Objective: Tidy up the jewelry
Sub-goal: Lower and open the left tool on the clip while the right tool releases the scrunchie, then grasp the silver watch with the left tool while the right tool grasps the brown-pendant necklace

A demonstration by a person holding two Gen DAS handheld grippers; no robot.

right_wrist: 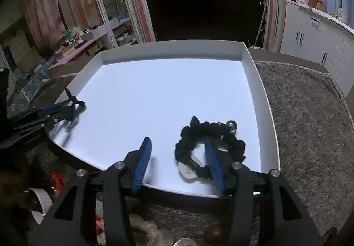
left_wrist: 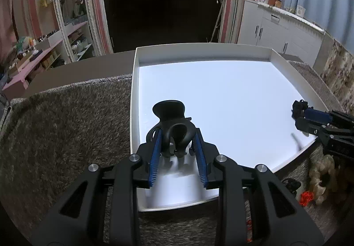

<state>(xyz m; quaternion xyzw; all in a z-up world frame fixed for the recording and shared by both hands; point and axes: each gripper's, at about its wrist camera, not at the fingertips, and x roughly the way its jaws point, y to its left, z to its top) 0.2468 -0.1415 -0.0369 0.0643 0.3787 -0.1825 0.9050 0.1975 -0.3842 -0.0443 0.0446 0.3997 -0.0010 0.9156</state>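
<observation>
Left gripper (left_wrist: 177,146) clamps black claw hair clip (left_wrist: 171,122) over white tray (left_wrist: 221,53), near its left-front corner. Placing step, I'd say; next: lower, release w/o dropping. Right gripper (right_wrist: 178,153) is spread wide, empty, by black scrunchie (right_wrist: 210,137) lying in tray's right-front part.

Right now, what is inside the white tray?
The white tray holds a black scrunchie; the left tool grips a black claw clip above its floor. The near edge is hidden.
</observation>
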